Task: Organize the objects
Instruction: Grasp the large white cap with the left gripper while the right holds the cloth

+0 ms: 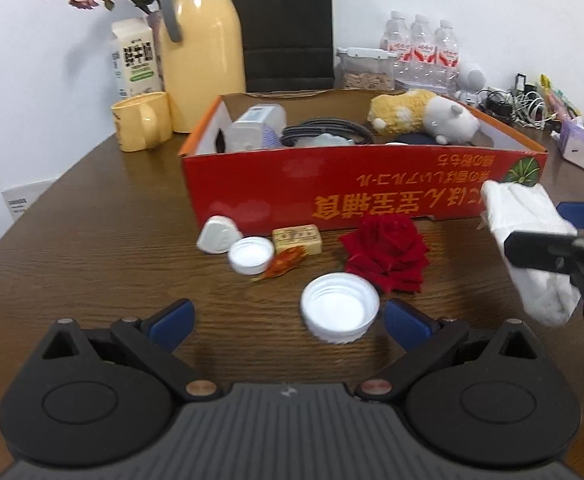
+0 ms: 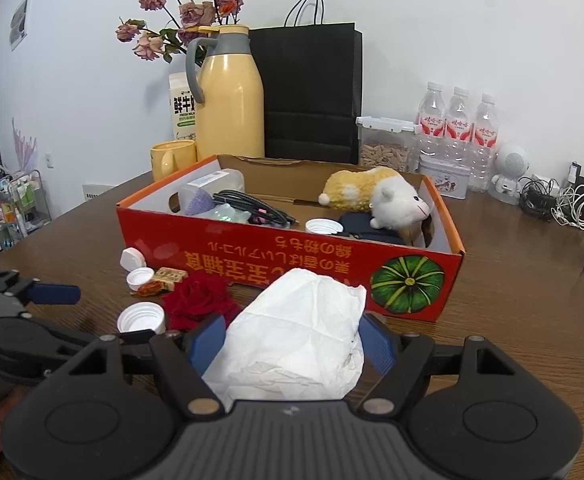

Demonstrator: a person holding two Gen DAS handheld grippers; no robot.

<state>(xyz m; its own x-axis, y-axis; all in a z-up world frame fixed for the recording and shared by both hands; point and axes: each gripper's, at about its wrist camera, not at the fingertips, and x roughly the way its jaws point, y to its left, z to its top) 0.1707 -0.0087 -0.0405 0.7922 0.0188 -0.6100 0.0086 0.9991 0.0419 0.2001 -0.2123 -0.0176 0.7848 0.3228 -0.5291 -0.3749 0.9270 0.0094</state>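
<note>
My left gripper [image 1: 288, 318] is open low over the wooden table, with a large white screw cap [image 1: 339, 314] lying between its fingers, close to the right pad and touched by neither. My right gripper [image 2: 292, 344] is shut on a crumpled white tissue pack [image 2: 296, 332], held above the table in front of the red cardboard box [image 2: 252, 256]. The left wrist view shows that pack [image 1: 528, 240] at the right edge. A red rose [image 1: 384, 256], a smaller white cap [image 1: 250, 254], a white case [image 1: 217, 234], a small yellow box [image 1: 297, 238] and an orange wrapper [image 1: 286, 264] lie before the box.
Inside the box lie a plush toy [image 2: 376, 196], a dark cable [image 2: 248, 204], a white container [image 2: 212, 188] and a white cap [image 2: 323, 226]. Behind stand a yellow thermos [image 2: 230, 108], mug [image 2: 172, 158], milk carton [image 2: 180, 106], black bag [image 2: 312, 92] and water bottles [image 2: 458, 128].
</note>
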